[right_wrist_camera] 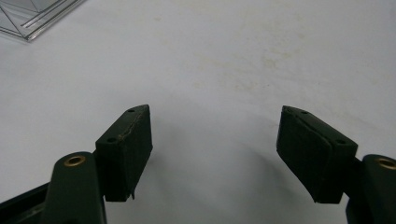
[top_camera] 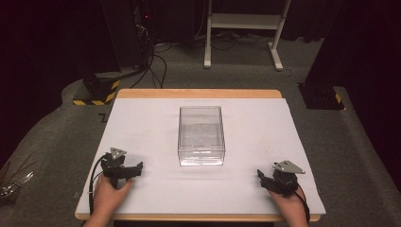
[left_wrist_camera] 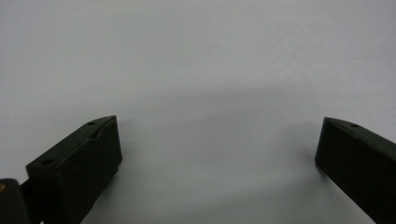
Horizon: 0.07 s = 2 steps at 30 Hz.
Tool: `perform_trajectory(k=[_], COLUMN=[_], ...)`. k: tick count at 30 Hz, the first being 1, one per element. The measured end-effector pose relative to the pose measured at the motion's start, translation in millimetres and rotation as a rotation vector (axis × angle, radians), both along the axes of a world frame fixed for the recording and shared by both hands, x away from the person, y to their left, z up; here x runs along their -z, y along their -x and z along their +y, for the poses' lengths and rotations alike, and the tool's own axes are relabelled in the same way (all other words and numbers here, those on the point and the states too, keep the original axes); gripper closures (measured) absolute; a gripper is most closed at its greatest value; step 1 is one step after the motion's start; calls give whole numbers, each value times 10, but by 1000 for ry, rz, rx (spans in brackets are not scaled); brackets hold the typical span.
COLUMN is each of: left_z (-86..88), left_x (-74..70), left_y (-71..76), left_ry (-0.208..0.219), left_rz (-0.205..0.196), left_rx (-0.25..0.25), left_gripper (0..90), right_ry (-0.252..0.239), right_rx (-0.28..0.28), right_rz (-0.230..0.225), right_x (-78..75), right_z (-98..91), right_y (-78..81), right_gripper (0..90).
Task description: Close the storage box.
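black jaws of your left gripper stand wide over bare white desk, nothing between them. your right gripper has its jaws parted too, gripping nothing. farther off, between both, the clear plastic box sits mid-desk, untouched.

A wooden table at the frame's centre carries a white mat covering nearly all its top. 1 clear plastic box stands on the mat at centre. Grey carpet floor surrounds the table.
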<state>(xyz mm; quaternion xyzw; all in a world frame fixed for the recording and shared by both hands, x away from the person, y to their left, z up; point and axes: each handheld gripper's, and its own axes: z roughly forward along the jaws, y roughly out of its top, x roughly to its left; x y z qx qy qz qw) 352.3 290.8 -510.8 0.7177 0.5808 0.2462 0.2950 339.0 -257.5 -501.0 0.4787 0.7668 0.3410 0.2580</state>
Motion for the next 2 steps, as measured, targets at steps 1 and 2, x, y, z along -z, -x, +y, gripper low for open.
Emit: perform_trajectory(k=[1, 2], left_z=[0, 0], left_x=[0, 0], left_y=[-1, -1], left_ry=[1, 1], left_rz=[0, 0], left_rx=[0, 0], left_gripper=[7, 7], right_ry=[-1, -3], right_rx=[1, 1], right_rz=[0, -1], right_x=[0, 0], right_z=[0, -1], right_y=[1, 2], right_gripper=[267, 268])
